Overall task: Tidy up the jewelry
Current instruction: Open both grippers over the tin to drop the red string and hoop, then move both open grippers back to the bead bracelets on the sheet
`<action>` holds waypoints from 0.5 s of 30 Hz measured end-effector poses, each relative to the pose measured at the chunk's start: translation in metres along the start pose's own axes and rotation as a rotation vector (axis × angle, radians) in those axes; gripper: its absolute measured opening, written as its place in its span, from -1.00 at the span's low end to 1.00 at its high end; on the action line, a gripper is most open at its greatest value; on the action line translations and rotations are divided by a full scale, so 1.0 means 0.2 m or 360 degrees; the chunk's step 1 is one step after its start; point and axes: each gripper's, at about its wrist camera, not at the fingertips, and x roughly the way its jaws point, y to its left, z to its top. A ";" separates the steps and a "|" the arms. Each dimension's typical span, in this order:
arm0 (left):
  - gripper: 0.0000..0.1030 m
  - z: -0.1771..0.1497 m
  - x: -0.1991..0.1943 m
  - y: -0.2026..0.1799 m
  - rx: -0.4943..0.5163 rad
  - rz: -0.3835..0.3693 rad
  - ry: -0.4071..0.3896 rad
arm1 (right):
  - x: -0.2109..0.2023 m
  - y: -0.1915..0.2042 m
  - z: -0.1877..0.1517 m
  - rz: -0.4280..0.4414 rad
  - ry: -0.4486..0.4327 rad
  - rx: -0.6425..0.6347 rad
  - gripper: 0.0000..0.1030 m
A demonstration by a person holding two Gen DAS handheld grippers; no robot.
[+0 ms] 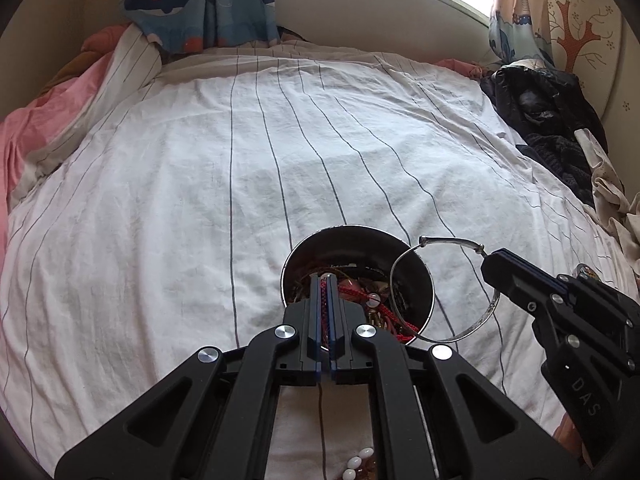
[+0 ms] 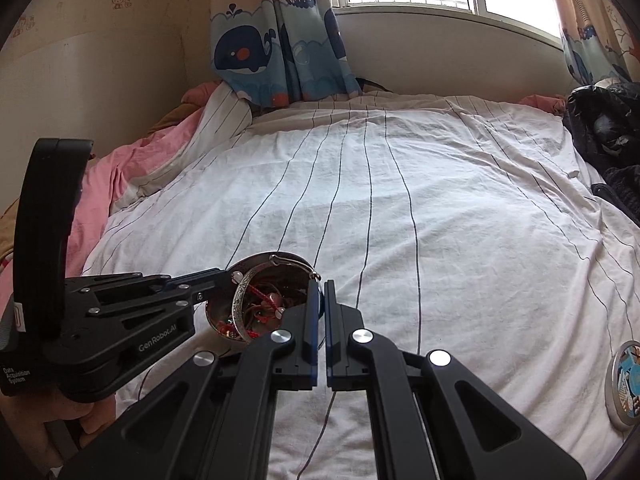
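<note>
Both jaws are closed to a slit. The right gripper (image 2: pixel 321 284) pinches a silver bangle (image 1: pixel 448 242) at its rim. The left gripper (image 1: pixel 325 278) shows red in its slit, but whether it pinches anything I cannot tell.

The striped bed (image 1: pixel 200 200) carries a steel bowl (image 1: pixel 352 227) heaped with red cords and trinkets. The left jaws point into it, and the bangle hangs partly over its right edge.

The left view reads "DAS" on the right gripper. The right view reads "GenRobot.AI" and "Data Acquisition System" on the left one. Only the right view shows a round cartoon lid (image 2: pixel 624 384) clearly, and only the left shows white beads (image 1: pixel 356 462) on the sheet.
</note>
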 end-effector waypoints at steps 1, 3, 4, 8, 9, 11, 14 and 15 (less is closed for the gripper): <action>-0.92 -0.01 0.00 0.01 -0.0008 0.0002 0.0006 | 0.01 0.01 0.00 0.0001 0.0003 -0.0006 -0.94; -0.84 -0.01 0.00 0.03 -0.0022 0.0004 0.0013 | 0.03 0.03 0.01 0.0004 0.0007 -0.0021 -0.94; -0.83 -0.02 0.00 0.04 -0.0031 0.0007 0.0009 | 0.04 0.04 0.01 0.0006 0.0008 -0.0028 -0.94; -0.77 -0.02 -0.04 0.08 -0.0066 0.0032 -0.0027 | 0.08 0.08 0.03 0.0017 0.0016 -0.0052 -0.94; -0.76 -0.02 -0.05 0.10 -0.0075 0.0036 -0.0034 | 0.10 0.10 0.03 0.0024 0.0020 -0.0060 -0.94; -0.74 -0.03 -0.08 0.11 -0.0089 0.0040 -0.0043 | 0.14 0.13 0.04 0.0041 0.0057 -0.0089 -0.94; -0.71 -0.04 -0.12 0.13 -0.0098 0.0045 -0.0047 | 0.21 0.14 0.03 0.0036 0.0125 -0.0087 -0.92; -0.69 -0.04 -0.13 0.14 -0.0098 0.0045 -0.0050 | 0.21 0.14 0.02 0.0032 0.0135 -0.0079 -0.89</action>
